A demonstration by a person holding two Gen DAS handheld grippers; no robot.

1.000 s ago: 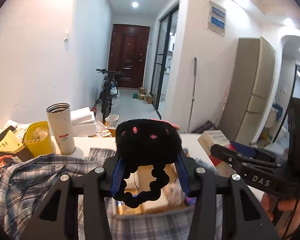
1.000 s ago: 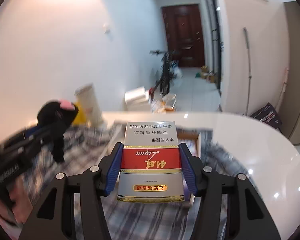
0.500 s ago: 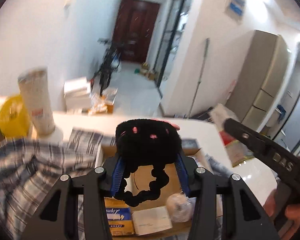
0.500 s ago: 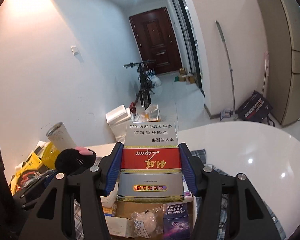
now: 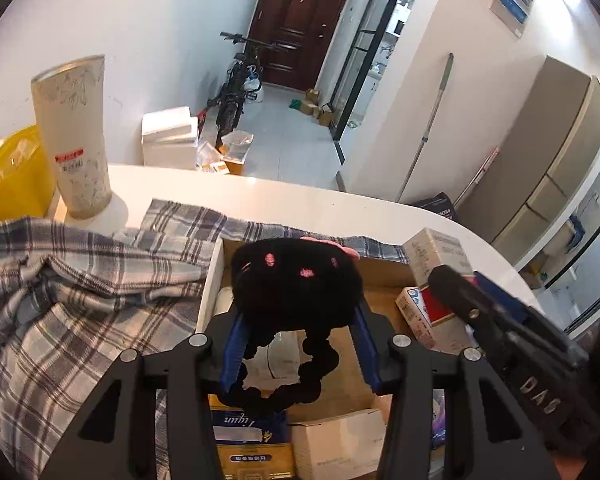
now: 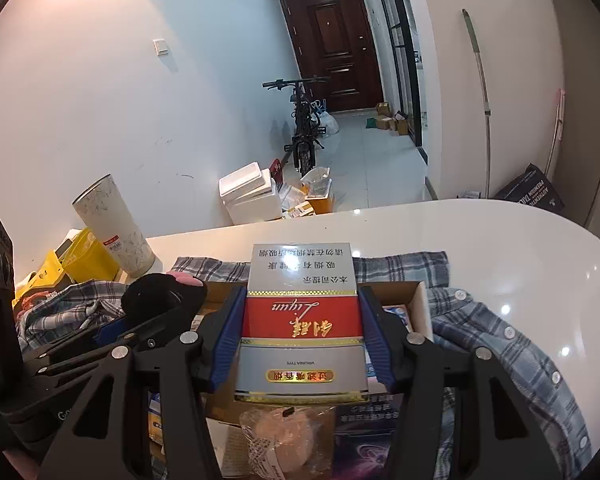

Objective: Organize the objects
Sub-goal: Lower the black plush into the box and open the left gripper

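My left gripper (image 5: pixel 298 320) is shut on a black fluffy hair tie (image 5: pixel 296 286) with pink spots, whose loop dangles below the jaws. It hangs over an open cardboard box (image 5: pixel 210 280) that lies on a plaid shirt (image 5: pixel 80 280). My right gripper (image 6: pixel 302 328) is shut on a red and silver cigarette carton (image 6: pixel 302 320), above the same cardboard box (image 6: pixel 418 308). The right gripper (image 5: pixel 452 292) with its carton (image 5: pixel 432 256) shows at the right of the left wrist view. In the right wrist view the left gripper (image 6: pixel 168 300) and hair tie (image 6: pixel 156 292) sit at the left.
Inside the box lie a blue and gold carton (image 5: pixel 248 440), a white box (image 5: pixel 336 444), a wrapped bun (image 6: pixel 284 436) and a dark purple pack (image 6: pixel 364 428). A tall cream tumbler (image 5: pixel 74 140) and a yellow tub (image 5: pixel 12 176) stand at the table's far left. The white table (image 6: pixel 500 248) curves away right.
Both grippers have come down and forward over the cardboard box, still holding the hair tie and the carton. The box contents have come into view below them.
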